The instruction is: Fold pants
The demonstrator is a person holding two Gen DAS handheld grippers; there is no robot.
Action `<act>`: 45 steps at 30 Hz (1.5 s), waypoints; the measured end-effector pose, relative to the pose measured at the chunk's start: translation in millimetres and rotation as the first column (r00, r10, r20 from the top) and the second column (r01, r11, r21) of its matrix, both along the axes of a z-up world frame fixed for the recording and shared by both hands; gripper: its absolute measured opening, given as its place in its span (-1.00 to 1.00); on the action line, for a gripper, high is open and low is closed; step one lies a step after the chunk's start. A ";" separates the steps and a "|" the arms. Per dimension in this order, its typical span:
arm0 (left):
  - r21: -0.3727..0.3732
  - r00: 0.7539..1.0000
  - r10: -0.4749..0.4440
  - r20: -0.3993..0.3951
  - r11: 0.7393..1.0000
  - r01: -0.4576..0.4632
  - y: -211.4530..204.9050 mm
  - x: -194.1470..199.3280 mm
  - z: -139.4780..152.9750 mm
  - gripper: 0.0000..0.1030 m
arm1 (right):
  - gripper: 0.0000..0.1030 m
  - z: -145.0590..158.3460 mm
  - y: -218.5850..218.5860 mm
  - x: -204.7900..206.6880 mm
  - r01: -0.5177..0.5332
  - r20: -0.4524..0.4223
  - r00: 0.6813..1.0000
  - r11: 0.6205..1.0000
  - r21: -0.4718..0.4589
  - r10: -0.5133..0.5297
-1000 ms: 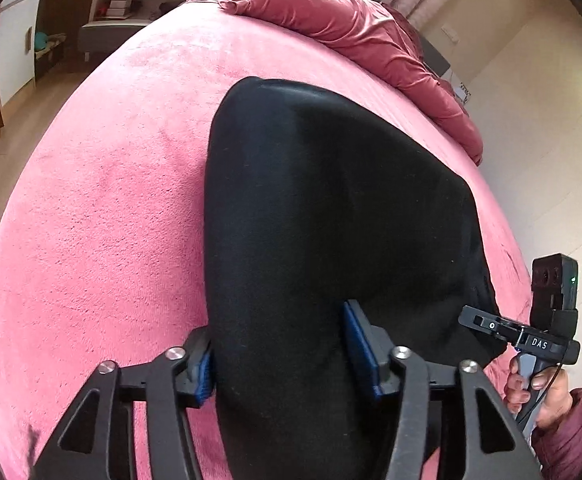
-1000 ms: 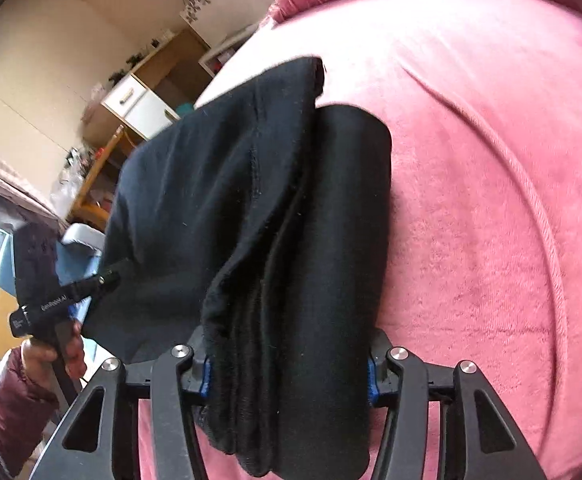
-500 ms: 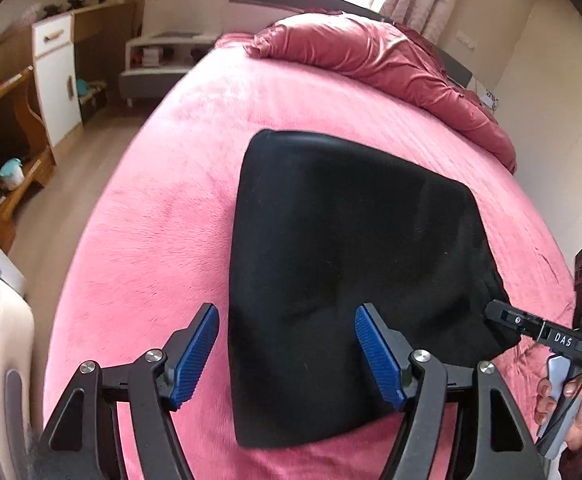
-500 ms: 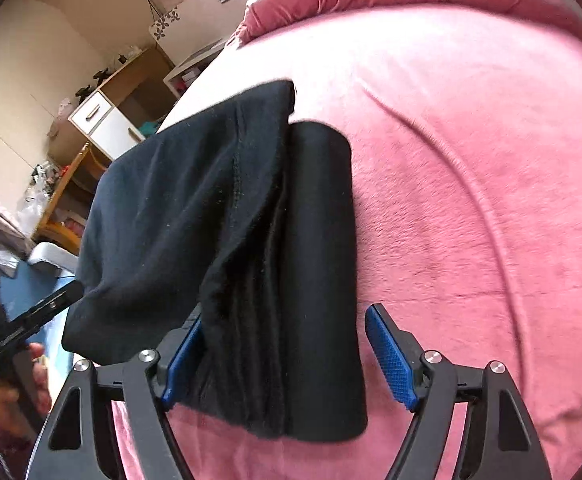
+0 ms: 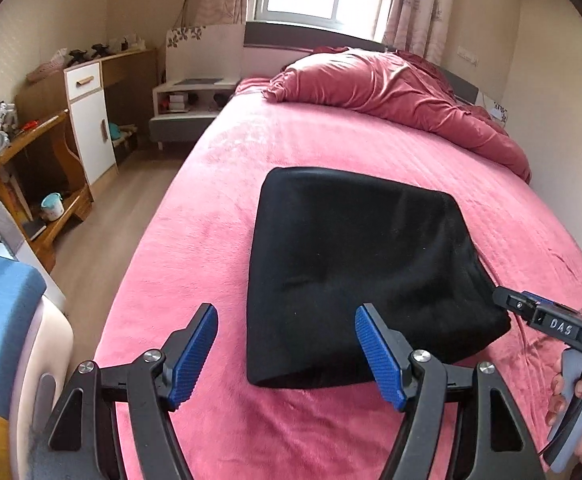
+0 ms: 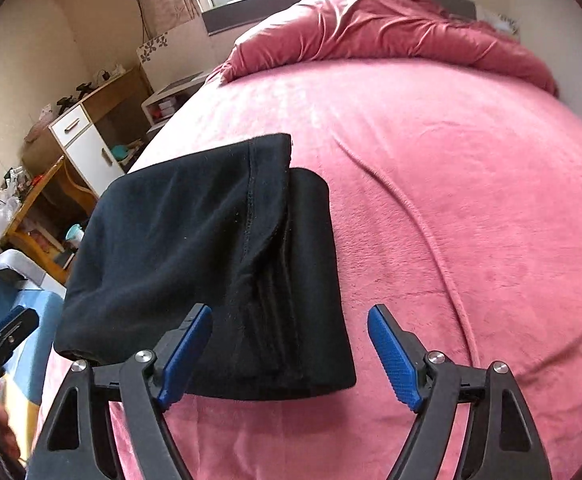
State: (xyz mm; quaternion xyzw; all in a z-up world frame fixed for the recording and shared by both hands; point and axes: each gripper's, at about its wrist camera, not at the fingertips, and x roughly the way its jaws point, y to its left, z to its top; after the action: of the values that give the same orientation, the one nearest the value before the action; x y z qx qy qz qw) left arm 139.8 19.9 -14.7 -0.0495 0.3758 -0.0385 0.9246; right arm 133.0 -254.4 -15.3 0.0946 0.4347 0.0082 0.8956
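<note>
Your black pants [image 5: 355, 276] lie folded into a compact block on the pink bed [image 5: 195, 248], and both of your tools are clear of the cloth: the left gripper [image 5: 287, 356] has its blue fingers [image 5: 193, 354] spread wide with nothing between them, and the right gripper [image 6: 291, 356] is likewise released and empty. From the left gripper the bundle sits just ahead and a little to the right of centre, its near edge between the fingertips but lower, resting on the bed. From the right gripper it sits ahead and to the left, its near edge just beyond the left finger, with the stacked layers and a stitched seam facing you (the upper layer overhangs the lower one at the far end). The block's long axis runs away from you along the line of the fingers in both views. Neither side looks clearly nearer, so I would not pick one on distance. To my eye the fold looks finished or nearly so; if you tidy anything, the overhanging far corner lies on the right gripper's side.
</note>
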 end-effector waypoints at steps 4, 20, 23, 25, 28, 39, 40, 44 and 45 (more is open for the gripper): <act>0.004 1.000 0.012 0.011 1.000 -0.012 -0.1 -15.4 4.1 0.42 | 0.61 7.3 15.1 -15.0 0.016 0.029 0.999 0.999 -0.046 -0.015; 0.004 1.000 0.016 0.013 1.000 -0.016 -2.9 -59.3 2.8 0.42 | 0.71 3.7 46.3 -67.0 -0.017 0.038 0.999 0.996 -0.085 0.020; 0.006 1.000 0.016 0.015 1.000 -0.016 -4.1 -69.1 1.5 0.42 | 0.71 0.9 48.9 -77.0 -0.018 0.033 0.999 0.997 -0.070 0.020; 0.009 0.999 0.021 0.024 1.000 -0.021 -4.8 -76.4 2.9 0.42 | 0.71 1.9 51.0 -86.5 -0.014 0.044 0.999 0.997 -0.073 0.017; 0.018 0.999 0.025 0.035 1.000 -0.025 -6.4 -88.3 6.2 0.42 | 0.75 7.7 53.9 -99.7 0.034 0.077 0.997 0.993 -0.112 -0.026; 0.062 0.997 0.041 0.059 0.997 -0.045 -8.4 -129.6 1.4 0.42 | 0.95 15.9 77.3 -136.6 0.087 0.122 0.991 0.966 -0.243 -0.058; 0.062 0.997 0.044 0.059 0.997 -0.048 -7.9 -130.8 1.3 0.42 | 0.95 16.0 77.1 -141.1 0.098 0.129 0.989 0.965 -0.243 -0.068; 0.047 0.997 0.039 0.064 0.998 -0.042 -4.9 -133.9 3.0 0.42 | 0.95 14.8 76.5 -151.1 0.099 0.128 0.989 0.967 -0.237 -0.070; 0.045 0.997 0.041 0.064 0.998 -0.044 -4.2 -134.0 3.1 0.42 | 0.95 14.4 76.4 -152.9 0.092 0.123 0.990 0.969 -0.229 -0.065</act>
State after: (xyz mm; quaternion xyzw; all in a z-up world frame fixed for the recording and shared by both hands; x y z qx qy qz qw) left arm 5.8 15.7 -11.6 -0.0349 0.3463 -0.0118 0.9374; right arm -19.8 -178.0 -0.8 0.0051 0.3764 -0.0732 0.9235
